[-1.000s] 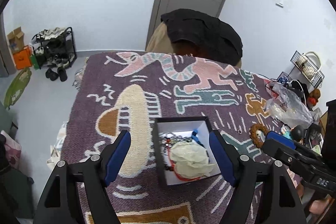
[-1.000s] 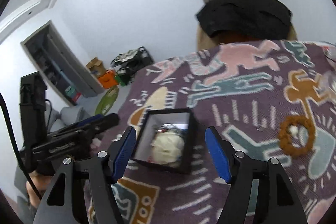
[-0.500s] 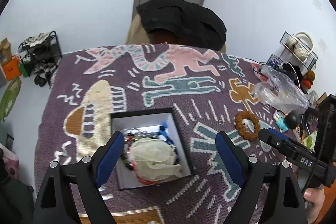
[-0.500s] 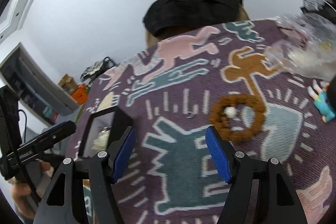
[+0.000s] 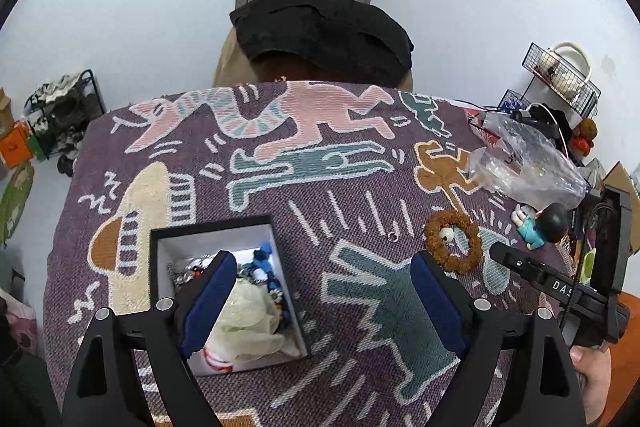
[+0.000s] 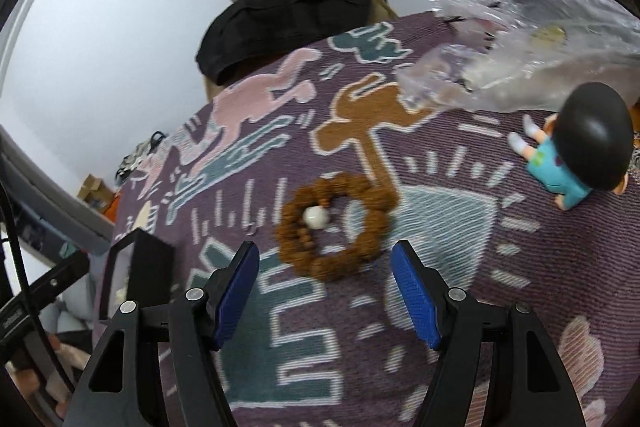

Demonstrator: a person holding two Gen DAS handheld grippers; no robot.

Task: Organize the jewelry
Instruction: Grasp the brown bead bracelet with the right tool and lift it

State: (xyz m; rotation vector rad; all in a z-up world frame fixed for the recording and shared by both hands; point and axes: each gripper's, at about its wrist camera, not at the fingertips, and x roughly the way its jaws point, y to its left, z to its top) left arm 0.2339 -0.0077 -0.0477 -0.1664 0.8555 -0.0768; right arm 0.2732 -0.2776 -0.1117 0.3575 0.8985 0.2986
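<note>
My right gripper (image 6: pixel 324 291) hung wide open and empty, the brown beaded bracelet (image 6: pixel 334 227) with its white bead lying on the patterned cloth (image 6: pixel 440 227) just ahead of my fingertips, between them. A figurine (image 6: pixel 576 151) sat off to its right. My left gripper (image 5: pixel 320 303) was likewise spread wide, holding nothing, its left finger over the black jewelry box (image 5: pixel 228 291), which held beads and a pale pouch (image 5: pixel 244 323).

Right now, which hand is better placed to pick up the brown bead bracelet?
The right. The right tool is open with the brown bead bracelet lying just ahead of its tips. The left tool hangs by the black box, with the bracelet off to its right.
</note>
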